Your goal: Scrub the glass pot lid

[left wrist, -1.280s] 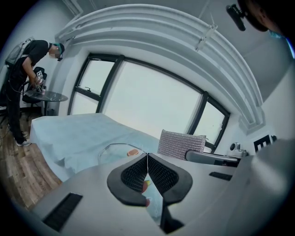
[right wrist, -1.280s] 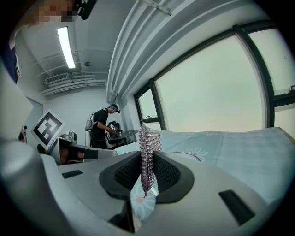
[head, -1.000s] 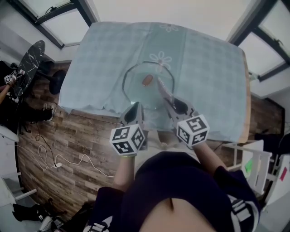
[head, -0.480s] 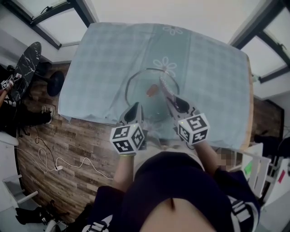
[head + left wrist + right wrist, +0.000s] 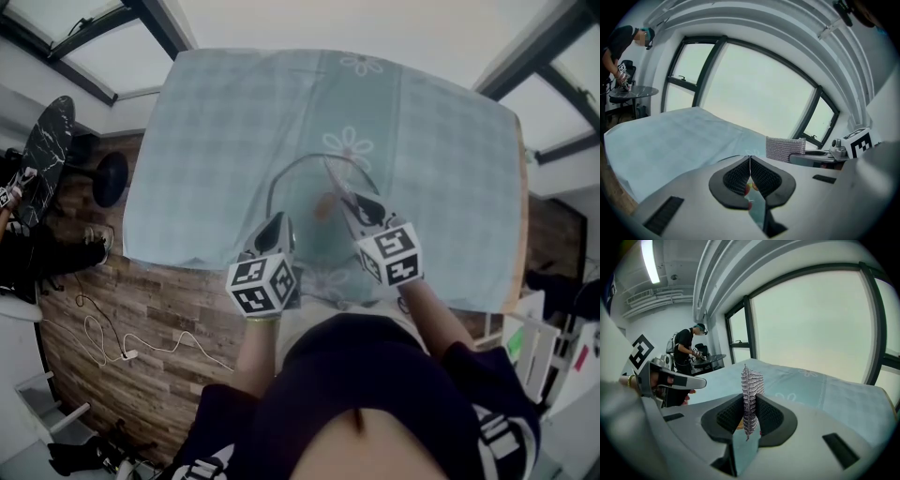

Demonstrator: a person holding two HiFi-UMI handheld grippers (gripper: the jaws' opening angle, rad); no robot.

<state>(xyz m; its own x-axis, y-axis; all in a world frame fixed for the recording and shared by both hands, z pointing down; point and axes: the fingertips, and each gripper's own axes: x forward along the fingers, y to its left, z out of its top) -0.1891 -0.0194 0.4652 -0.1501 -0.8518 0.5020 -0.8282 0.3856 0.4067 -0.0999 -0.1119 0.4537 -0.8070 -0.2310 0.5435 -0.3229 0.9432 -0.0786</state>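
Over table (image 5: 216,122), only head view shows the lid (image 5: 298,192); left gripper (image 5: 750,165) pinches its rim, right gripper (image 5: 749,404) clamps a scrubber (image 5: 751,378).

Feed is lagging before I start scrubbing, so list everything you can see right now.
glass pot lid: one, clear with a brownish knob, over the tablecloth, rim in the left claw
mesh scrubber: one, silver, upright in the right claw
tablecloth: one, pale blue checked with flowers, covering the table
side table: one, black marbled round top, far left
cable: one, white, on the wood floor at left
other person: one, dark clothes, at the side table
left claw: one, grey, shut on the lid's rim
right claw: one, grey, shut on the scrubber, over the lid
marker cubes: two, black and white, one per claw
wearer's torso: dark top, bottom of head view
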